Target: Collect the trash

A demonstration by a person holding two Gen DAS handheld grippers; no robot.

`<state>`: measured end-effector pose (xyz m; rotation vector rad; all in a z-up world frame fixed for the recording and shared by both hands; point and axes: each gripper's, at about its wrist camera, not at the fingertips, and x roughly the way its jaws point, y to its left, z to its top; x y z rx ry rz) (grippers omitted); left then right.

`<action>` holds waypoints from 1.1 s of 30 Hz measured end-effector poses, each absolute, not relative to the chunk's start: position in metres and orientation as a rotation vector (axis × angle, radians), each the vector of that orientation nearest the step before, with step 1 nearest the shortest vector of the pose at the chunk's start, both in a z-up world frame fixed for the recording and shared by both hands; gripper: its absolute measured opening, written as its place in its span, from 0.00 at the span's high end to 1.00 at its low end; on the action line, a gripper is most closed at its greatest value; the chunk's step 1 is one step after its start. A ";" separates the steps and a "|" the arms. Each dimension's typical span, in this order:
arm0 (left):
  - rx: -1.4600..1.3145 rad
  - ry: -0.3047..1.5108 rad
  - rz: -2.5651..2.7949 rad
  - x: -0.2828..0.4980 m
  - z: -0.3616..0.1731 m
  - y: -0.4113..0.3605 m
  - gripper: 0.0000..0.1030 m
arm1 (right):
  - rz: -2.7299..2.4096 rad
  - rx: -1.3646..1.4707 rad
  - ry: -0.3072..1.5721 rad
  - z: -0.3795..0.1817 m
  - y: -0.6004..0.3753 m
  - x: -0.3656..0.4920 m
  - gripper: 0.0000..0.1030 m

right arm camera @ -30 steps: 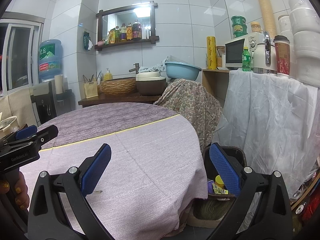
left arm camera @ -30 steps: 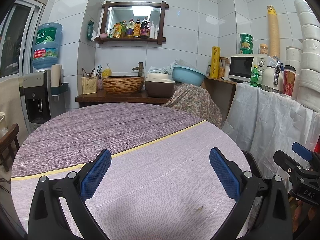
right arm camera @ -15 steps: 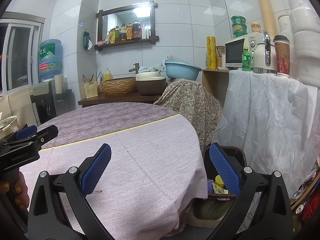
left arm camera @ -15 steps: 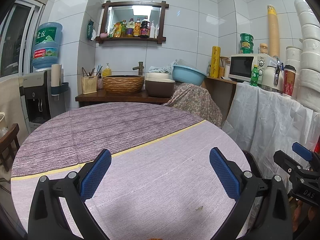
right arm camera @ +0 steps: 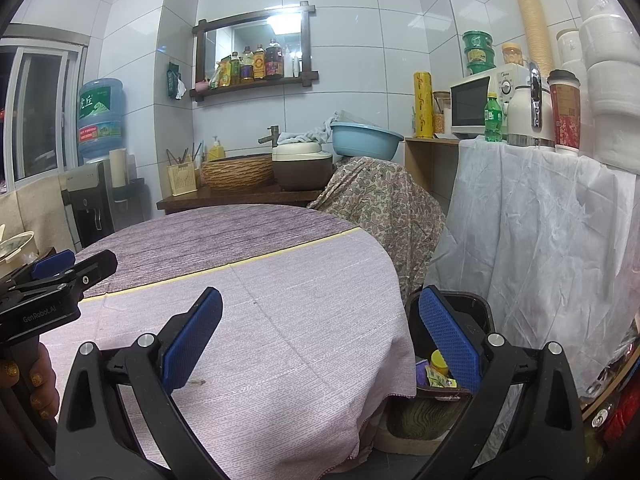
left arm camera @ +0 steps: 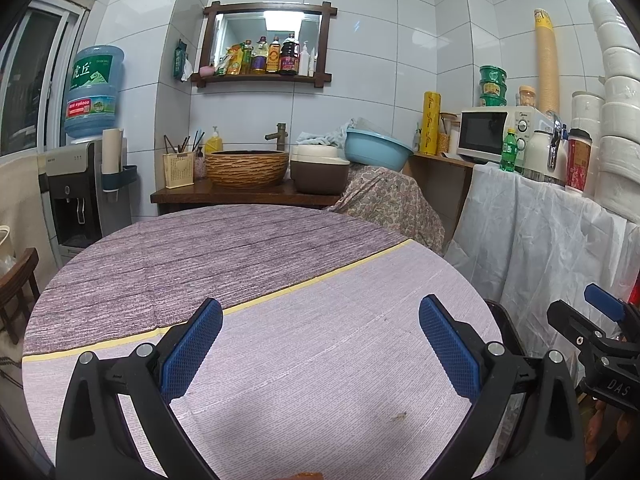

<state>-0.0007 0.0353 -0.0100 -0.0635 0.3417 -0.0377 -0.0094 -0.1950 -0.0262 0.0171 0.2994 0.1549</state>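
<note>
My left gripper (left arm camera: 320,344) is open and empty over the round table (left arm camera: 280,280) with its purple cloth. My right gripper (right arm camera: 320,340) is open and empty over the table's right edge. A black trash bin (right arm camera: 472,312) stands on the floor right of the table, with a yellow cap and wrappers (right arm camera: 438,372) inside. A small brown crumb (left arm camera: 400,415) lies on the cloth near the front; it also shows in the right wrist view (right arm camera: 197,381). An orange sliver (left arm camera: 306,475) shows at the bottom edge of the left wrist view. The other gripper appears at each view's side.
A wooden counter (left arm camera: 240,196) with a woven basin, a brown pot and a blue bowl stands behind the table. A white-draped shelf (left arm camera: 540,240) with a microwave, bottles and cups is at the right. A water dispenser (left arm camera: 80,200) is at the left.
An orange sliver has come into view at the bottom edge of the left wrist view. Both grippers have hardly moved.
</note>
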 end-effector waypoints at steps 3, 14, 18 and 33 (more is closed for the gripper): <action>-0.063 0.342 -0.038 -0.001 -0.010 0.035 0.05 | 0.154 0.016 0.299 -0.026 -0.195 -0.010 0.06; -0.063 0.343 -0.038 -0.001 -0.010 0.035 0.05 | 0.154 0.016 0.299 -0.026 -0.195 -0.009 0.06; -0.064 0.343 -0.041 -0.001 -0.010 0.035 0.05 | 0.154 0.017 0.299 -0.026 -0.195 -0.009 0.06; -0.066 0.344 -0.047 -0.001 -0.009 0.035 0.05 | 0.154 0.018 0.301 -0.025 -0.195 -0.009 0.06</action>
